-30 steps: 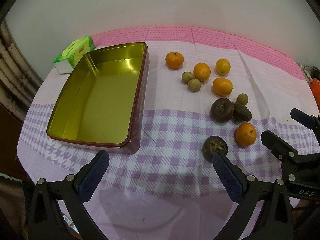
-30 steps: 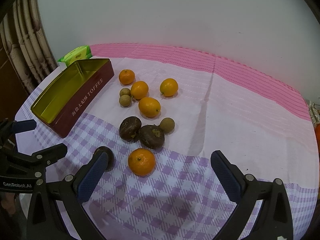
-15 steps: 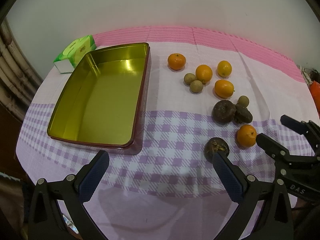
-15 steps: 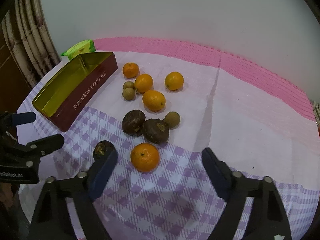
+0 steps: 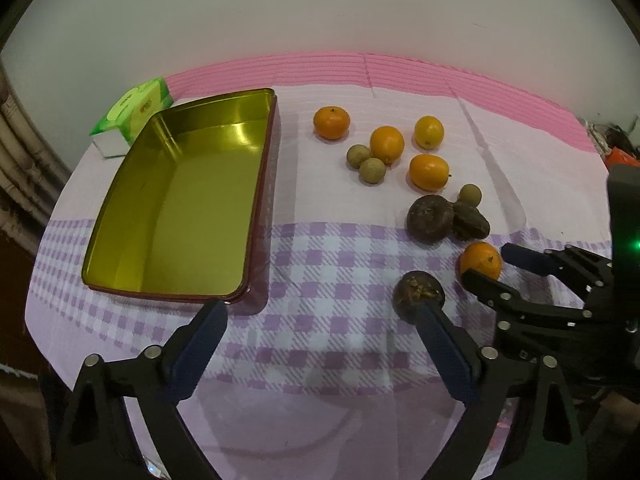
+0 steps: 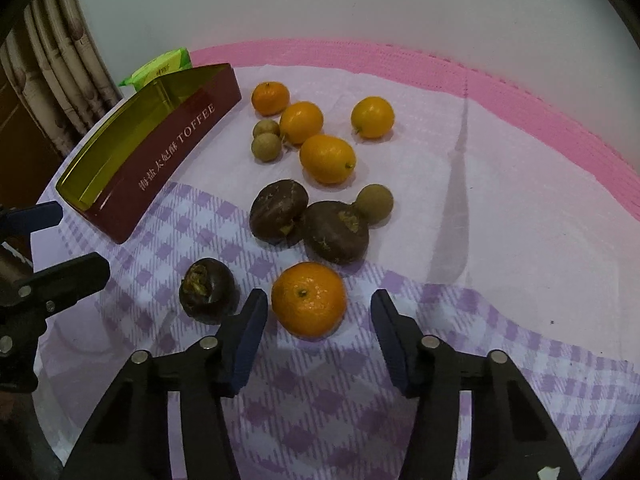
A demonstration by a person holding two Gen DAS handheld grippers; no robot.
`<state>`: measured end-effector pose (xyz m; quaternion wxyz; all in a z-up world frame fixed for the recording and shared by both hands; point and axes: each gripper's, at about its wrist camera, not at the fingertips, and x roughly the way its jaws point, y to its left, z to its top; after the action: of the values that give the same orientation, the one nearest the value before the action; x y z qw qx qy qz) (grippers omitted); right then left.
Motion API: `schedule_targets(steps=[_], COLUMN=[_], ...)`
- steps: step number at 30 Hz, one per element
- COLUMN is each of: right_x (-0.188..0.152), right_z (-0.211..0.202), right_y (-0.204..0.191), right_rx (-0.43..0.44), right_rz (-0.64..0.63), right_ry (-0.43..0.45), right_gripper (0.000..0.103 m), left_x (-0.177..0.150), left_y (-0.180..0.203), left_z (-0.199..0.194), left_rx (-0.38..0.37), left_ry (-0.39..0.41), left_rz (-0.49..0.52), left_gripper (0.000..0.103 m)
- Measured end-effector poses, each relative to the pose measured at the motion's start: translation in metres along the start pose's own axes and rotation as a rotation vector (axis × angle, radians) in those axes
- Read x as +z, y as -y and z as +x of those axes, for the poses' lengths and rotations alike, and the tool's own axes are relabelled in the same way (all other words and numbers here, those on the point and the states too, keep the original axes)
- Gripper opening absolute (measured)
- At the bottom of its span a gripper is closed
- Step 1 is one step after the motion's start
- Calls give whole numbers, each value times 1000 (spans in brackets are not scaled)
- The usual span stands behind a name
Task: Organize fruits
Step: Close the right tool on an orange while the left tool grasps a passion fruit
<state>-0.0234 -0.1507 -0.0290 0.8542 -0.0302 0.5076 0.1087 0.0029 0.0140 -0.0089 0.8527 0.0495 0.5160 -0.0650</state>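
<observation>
The right gripper (image 6: 318,310) is closing around a tangerine (image 6: 309,299) that sits between its pads, not yet pinched. A dark fruit (image 6: 206,290) lies just outside its left finger (easily knocked). Off-centre pads could roll the tangerine away. The left gripper (image 5: 320,330), jaws apart and narrowing, holds nothing.

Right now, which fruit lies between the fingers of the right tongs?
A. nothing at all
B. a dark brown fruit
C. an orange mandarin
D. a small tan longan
C: in the right wrist view the orange mandarin sits between the closing right tongs, whose pads do not touch it yet.
</observation>
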Motion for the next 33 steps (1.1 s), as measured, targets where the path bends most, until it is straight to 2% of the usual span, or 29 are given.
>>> schedule_targets(steps=[5, 12, 15, 21, 25, 33], right_x=[1, -1, -3, -1, 2, 6], right_z=[6, 7, 5, 1, 1, 8], right_y=[-2, -5, 4, 48, 65, 62], right_rx=[14, 5, -26, -147, -156, -142], right_rz=[-1, -2, 12, 125, 176, 177], right_ry=[-8, -8, -11, -10, -7, -5], right_gripper=[38, 37, 36, 36, 36, 36], left_x=[1, 0, -1, 1, 4, 12], left_y=[4, 13, 19, 33, 43, 49], left_z=[2, 4, 4, 16, 28, 53], left_rx=[-13, -36, -54, -115, -142, -182], left_ry=[-2, -11, -13, -51, -84, -135], left_rz=[14, 43, 63, 91, 107, 111], left_gripper=[92, 89, 89, 89, 80, 66])
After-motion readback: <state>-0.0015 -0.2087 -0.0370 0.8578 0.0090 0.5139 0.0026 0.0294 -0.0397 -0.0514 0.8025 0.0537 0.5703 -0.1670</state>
